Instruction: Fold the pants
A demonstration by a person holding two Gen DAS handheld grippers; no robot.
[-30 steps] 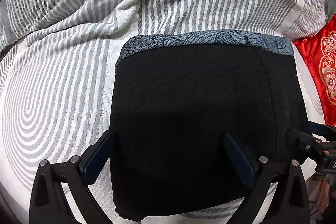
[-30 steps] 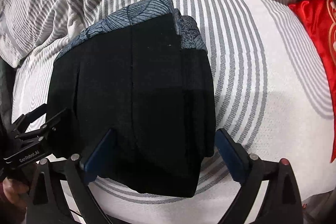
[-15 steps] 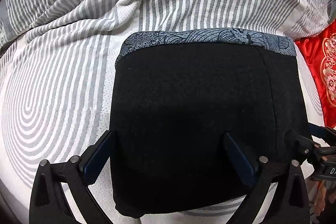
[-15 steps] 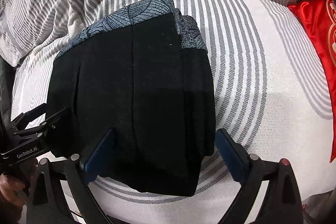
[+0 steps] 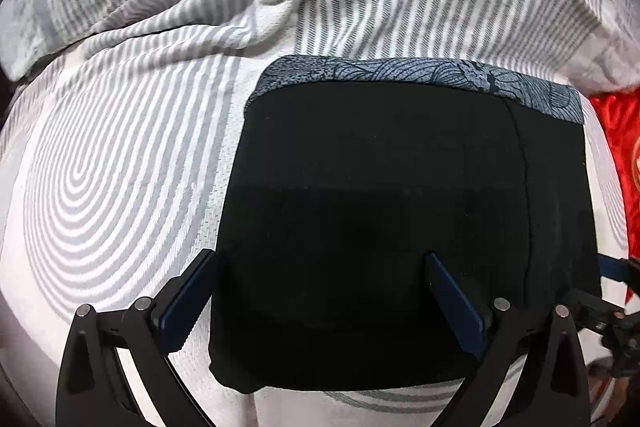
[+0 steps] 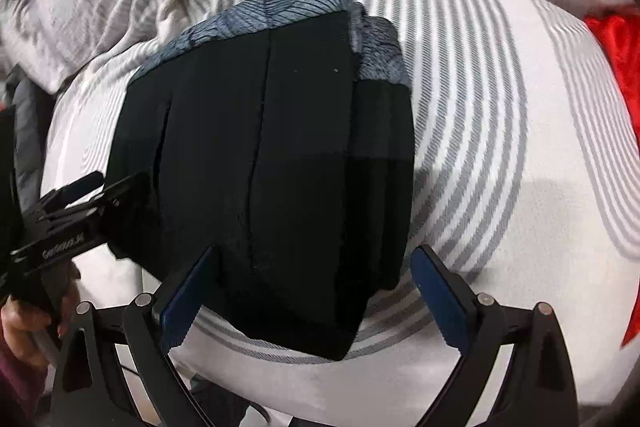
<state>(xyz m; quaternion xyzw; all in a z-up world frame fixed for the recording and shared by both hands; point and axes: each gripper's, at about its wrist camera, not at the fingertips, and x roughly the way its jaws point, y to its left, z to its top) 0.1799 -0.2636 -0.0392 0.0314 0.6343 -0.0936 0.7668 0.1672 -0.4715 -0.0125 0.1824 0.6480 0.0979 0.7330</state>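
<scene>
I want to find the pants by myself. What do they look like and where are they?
Look at the big bed sheet with grey and white curved stripes. In its middle lies a flat, folded black bundle, the pants. Only they are black, with a blue-grey patterned band along the far edge.

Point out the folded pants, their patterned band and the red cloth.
folded pants (image 5: 380, 227): left wrist view, black top layer.
patterned band (image 5: 400, 75): left wrist view, far edge.
red cloth (image 6: 616, 43): right wrist view, right side.

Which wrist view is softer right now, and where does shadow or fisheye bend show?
Right wrist: motion-smeared stripes on the bedsheet; shadow band across the near half of the folded pants. Left wrist: sharper, slight top blur; same band on the pants; stripes bow toward the rim.
</scene>
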